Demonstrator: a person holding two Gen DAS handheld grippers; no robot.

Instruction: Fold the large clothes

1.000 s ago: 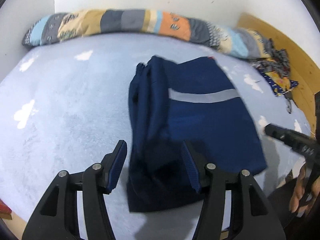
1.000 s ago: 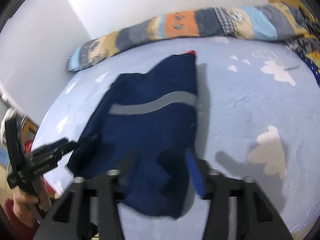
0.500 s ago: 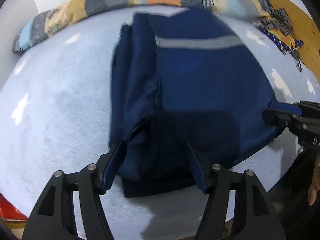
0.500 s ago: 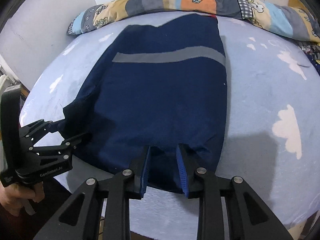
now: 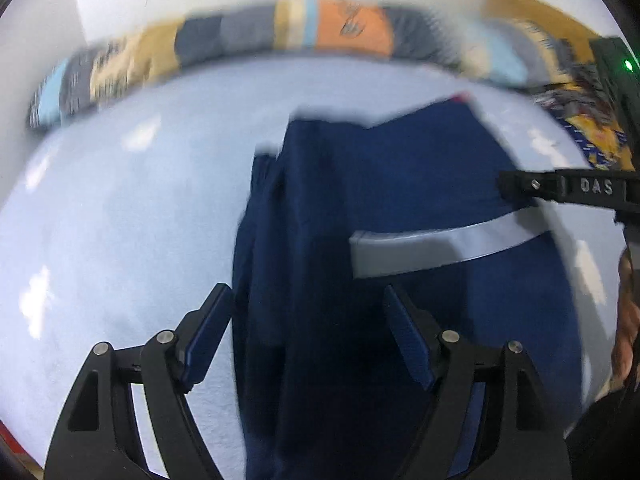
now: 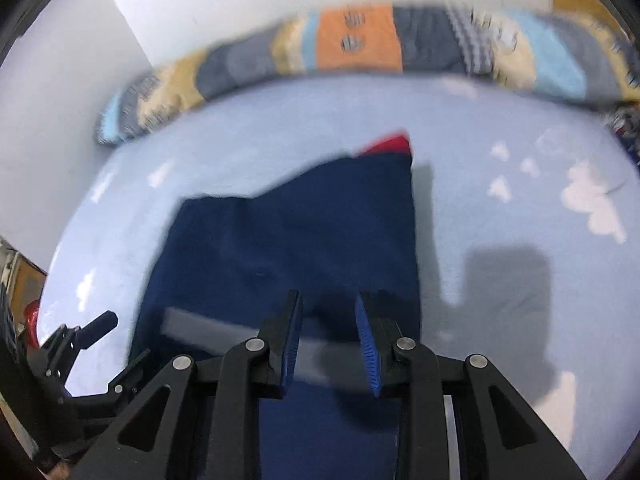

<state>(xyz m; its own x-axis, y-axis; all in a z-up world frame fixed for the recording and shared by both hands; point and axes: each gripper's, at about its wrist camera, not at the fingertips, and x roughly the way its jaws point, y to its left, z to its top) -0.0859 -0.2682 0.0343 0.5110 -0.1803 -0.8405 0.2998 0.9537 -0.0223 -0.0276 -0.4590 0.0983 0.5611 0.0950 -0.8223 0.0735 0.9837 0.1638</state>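
Left wrist: one navy garment (image 5: pixel 400 184), left hand-held gripper (image 5: pixel 308 340) just widening, unclamped; right hand-held gripper (image 6: pixel 328 340) narrowly apart

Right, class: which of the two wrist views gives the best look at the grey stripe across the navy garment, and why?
The left wrist view. There the grey stripe curves unobstructed across the navy garment, beyond the open left gripper. In the right wrist view the stripe sits low and blurred, with the right gripper covering its middle.

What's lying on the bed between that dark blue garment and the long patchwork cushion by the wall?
Nothing: between the navy garment and the patchwork bolster there is only bare light-blue bedsheet with white cloud shapes. The right wrist view shows it best.
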